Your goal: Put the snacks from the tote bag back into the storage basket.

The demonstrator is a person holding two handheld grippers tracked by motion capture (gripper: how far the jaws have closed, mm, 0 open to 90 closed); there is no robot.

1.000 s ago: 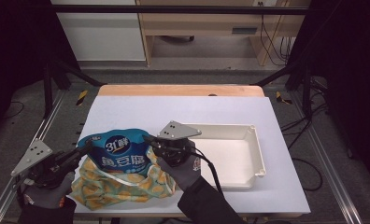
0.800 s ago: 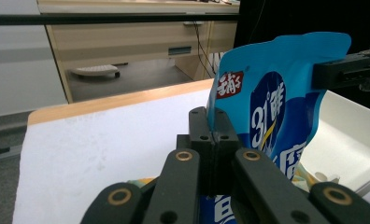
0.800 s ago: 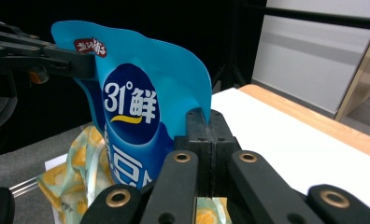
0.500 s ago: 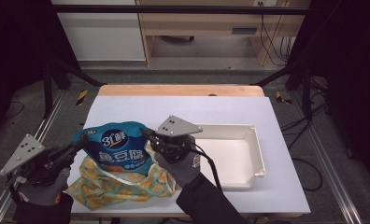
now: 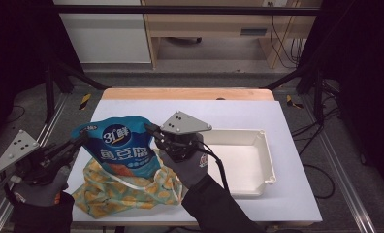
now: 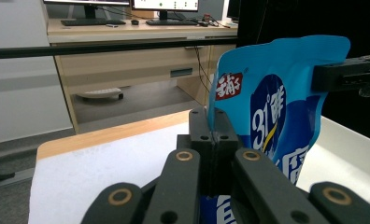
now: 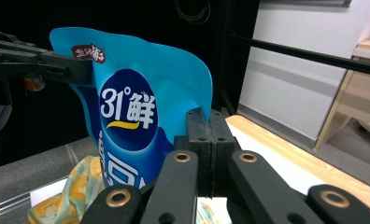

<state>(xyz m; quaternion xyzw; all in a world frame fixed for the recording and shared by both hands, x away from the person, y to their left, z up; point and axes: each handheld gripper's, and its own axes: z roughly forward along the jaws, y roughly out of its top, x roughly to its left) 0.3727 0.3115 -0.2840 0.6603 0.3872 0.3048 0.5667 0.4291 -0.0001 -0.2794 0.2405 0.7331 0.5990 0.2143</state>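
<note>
A: The glossy blue plastic snack pouch [image 5: 123, 148] stands upright, long axis vertical, above the yellow patterned cloth bag [image 5: 127, 190], left of the white rectangular tray [image 5: 265, 160].

B: It looks light, soft and slippery, so the top corners suit. The left tongs [image 5: 83, 138] and right tongs [image 5: 149, 128] are clamped there.

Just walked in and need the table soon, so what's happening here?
A person holds a blue snack bag up between two handheld grippers. The left gripper is shut on one top edge and the right gripper is shut on the other. The bag's bottom is at a yellow patterned cloth on the table. A white tray sits to the right.
</note>
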